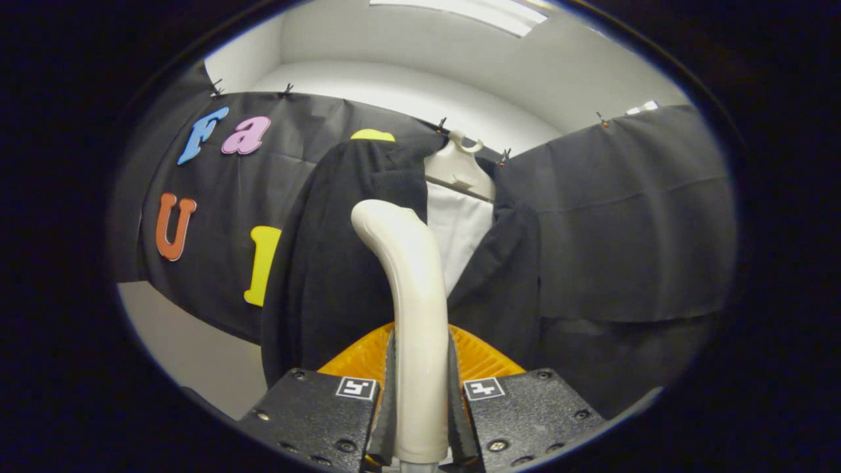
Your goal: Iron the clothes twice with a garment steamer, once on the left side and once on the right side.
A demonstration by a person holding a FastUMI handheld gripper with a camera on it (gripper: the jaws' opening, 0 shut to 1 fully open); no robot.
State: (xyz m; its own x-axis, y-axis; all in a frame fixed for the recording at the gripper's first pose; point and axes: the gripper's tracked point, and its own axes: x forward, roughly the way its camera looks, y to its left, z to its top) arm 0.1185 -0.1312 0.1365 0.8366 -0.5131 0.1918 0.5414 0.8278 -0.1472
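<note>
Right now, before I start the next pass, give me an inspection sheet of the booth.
Surface: nothing seen.
Job's things: cream garment steamer handle upright between the fingers; dark jacket hanging open on a white hanger over a white shirt, just beyond the steamer.
Clutter: orange ribbed object behind the handle, identity unclear.
Gripper: gripper closed on the steamer handle, both fingers pressing.
Cables: nothing seen.
Surroundings: black cloth wall clipped along its top, white wall above.
</note>
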